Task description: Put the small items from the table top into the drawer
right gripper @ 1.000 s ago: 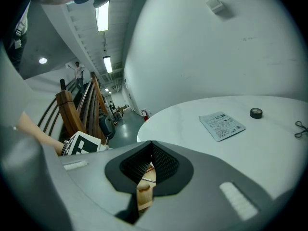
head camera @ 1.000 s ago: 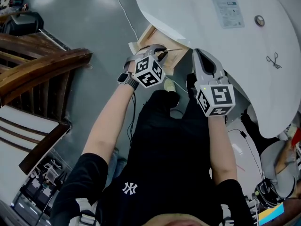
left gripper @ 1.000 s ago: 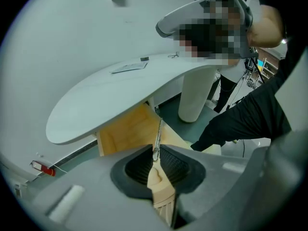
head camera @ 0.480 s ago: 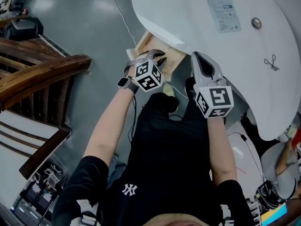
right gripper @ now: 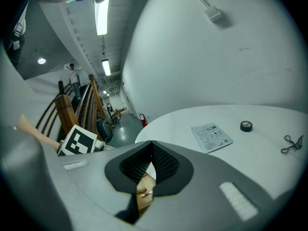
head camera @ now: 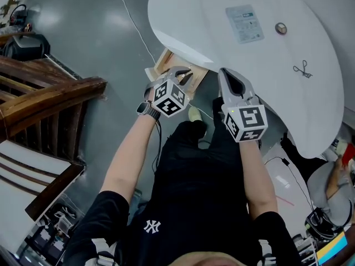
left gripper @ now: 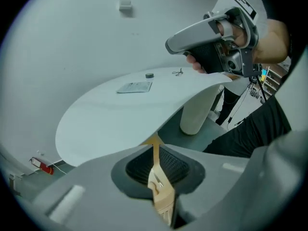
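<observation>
Left tongs (left gripper: 154,148) and right tongs (right gripper: 151,150) both clenched, nothing held, side by side near the desk edge. Light wooden drawer (head camera: 169,63) open under the round white desk (head camera: 199,15). Farther off on the desk top: white printed leaflet (head camera: 244,24), small black round roll (head camera: 281,28), thin black scissor-shaped item (head camera: 302,69).

White table (head camera: 194,15), pale wood drawer (head camera: 165,61), black scissors (right gripper: 290,144), black-and-white square-patterned marker cubes (head camera: 168,97), grey floor (head camera: 83,32)

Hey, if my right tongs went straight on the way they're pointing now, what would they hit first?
Most likely the white table top, just beyond the shut tips of the right tongs, though depth is hard to judge here.
</observation>
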`<action>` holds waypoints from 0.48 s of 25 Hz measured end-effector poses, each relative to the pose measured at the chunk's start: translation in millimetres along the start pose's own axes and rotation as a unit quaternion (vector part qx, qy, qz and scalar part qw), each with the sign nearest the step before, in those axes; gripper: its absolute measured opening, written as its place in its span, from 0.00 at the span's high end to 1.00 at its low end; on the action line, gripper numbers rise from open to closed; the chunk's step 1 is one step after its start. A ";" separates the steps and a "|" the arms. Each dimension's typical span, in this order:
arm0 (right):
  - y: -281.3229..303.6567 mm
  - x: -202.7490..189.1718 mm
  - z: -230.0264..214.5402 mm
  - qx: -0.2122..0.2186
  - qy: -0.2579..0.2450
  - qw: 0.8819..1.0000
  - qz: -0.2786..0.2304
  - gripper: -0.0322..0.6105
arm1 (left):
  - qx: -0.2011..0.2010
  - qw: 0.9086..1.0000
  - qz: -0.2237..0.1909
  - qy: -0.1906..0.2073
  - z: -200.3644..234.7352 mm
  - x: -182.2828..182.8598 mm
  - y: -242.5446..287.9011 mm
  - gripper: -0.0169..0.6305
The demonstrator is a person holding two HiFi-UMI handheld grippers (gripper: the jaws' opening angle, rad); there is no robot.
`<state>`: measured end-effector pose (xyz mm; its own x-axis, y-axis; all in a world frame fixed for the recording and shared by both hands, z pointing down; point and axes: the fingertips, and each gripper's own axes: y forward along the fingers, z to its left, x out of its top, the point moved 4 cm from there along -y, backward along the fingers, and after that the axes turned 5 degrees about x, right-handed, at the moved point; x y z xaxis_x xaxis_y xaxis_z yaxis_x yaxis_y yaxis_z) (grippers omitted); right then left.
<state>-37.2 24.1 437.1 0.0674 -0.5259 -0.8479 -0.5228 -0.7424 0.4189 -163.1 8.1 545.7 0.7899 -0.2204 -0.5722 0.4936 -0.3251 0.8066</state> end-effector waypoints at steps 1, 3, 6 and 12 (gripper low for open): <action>-4.6 4.0 -0.8 -0.002 0.000 1.000 -0.002 0.91 | 0.001 1.000 -0.006 0.000 -0.6 8.1 -3.1 0.91; -14.0 12.0 -3.4 -0.007 -0.002 1.000 -0.007 0.91 | 0.003 1.000 -0.018 0.001 -1.8 24.9 -8.7 0.92; -27.8 25.3 -8.2 -0.016 -0.003 1.000 -0.015 0.91 | 0.006 0.999 -0.036 0.003 -2.0 51.8 -17.1 0.92; -54.9 47.7 -26.8 -0.036 -0.004 0.999 -0.025 0.91 | 0.014 0.997 -0.071 0.010 -1.9 108.2 -22.0 0.92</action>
<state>17.5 28.6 382.4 0.0845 -0.4833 -0.8714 -0.4557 -0.7964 0.3975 -87.8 -6.8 466.4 0.7196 -0.1519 -0.6775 0.5911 -0.3780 0.7125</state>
